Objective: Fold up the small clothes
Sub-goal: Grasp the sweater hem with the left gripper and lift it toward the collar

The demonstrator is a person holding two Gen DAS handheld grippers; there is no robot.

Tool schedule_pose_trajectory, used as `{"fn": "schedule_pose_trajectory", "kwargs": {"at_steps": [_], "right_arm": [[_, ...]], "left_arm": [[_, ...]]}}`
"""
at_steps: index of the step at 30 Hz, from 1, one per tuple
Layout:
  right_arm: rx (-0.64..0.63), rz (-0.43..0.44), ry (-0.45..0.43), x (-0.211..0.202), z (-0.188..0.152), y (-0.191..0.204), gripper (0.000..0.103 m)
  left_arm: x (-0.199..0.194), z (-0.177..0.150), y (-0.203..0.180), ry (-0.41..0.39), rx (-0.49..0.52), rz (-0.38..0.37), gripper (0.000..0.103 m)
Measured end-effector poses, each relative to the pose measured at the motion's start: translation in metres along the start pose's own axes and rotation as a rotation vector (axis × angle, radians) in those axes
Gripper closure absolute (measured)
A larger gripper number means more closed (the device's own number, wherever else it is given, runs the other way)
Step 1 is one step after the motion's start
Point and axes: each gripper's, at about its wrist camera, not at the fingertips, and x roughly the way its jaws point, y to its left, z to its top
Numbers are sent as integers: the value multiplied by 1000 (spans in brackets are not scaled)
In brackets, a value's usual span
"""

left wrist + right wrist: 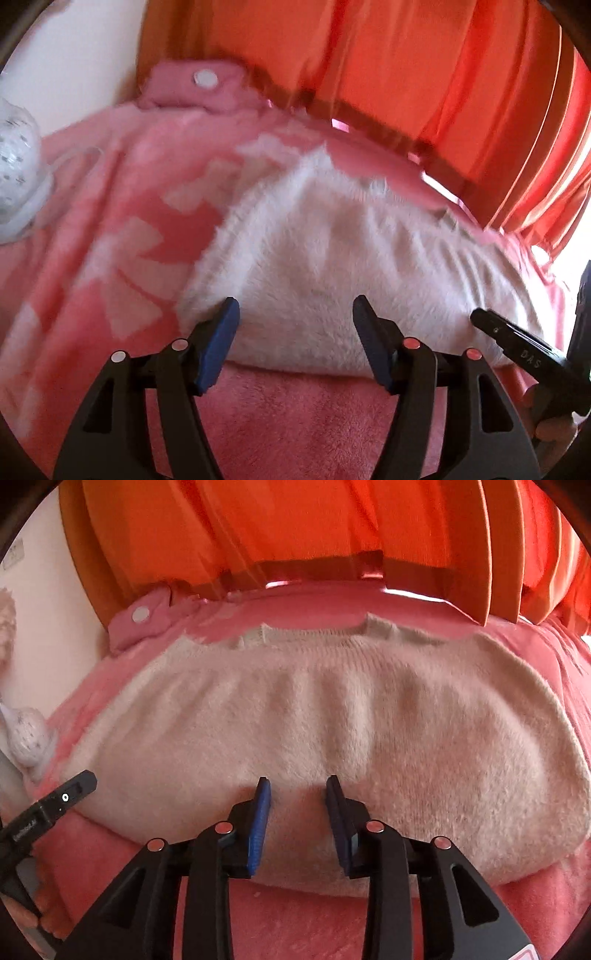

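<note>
While the cream fuzzy sweater point(325, 716) lies spread flat on the pink fleece blanket point(317, 919), we see both grippers poised over its near hem. From the right wrist view, the right gripper point(298, 786) hovers above the middle of that hem with its jaws parted, a strip of cream knit showing between the blue pads point(259, 830); nothing is pinched. The sweater's ribbed neckline points away from us, toward the orange curtain point(295, 535) that hangs behind the bed.

From the left wrist view, the left gripper point(295, 306) sits over the sweater's near left corner, jaws spread wide and holding nothing, the cream fabric point(332, 258) filling the gap between them. This view is blurred, so we cannot tell whether the tips touch the knit. The right gripper's black body point(517, 347) shows at the right edge of this view, and the left one point(55, 805) at the left edge of the other.

We find no boxes or baskets in either view. A pink snap tab point(142, 622) rests at the blanket's far left edge, and a white dotted cloth bundle point(14, 166) lies beside the blanket on the left.
</note>
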Motion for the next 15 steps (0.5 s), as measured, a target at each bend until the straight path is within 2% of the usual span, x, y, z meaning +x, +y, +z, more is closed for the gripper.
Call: {"fn": "schedule_pose_trajectory", "kwargs": {"at_steps": [2, 4, 7, 11, 12, 15], "right_arm": [[14, 45, -19, -7, 7, 6, 69], [3, 69, -22, -6, 16, 15, 69], [2, 93, 13, 12, 26, 27, 69], [-12, 69, 152, 61, 20, 40, 68], [-30, 62, 119, 61, 17, 42, 68], [-77, 51, 108, 62, 15, 48, 66]], "left_arm": [[-11, 1, 9, -51, -51, -15, 30], [-13, 0, 20, -61, -111, 0, 26], [4, -2, 37, 6, -204, 30, 25], [18, -5, 52, 62, -289, 18, 25], [20, -6, 55, 65, -298, 17, 24], [26, -6, 56, 64, -314, 14, 22]]}}
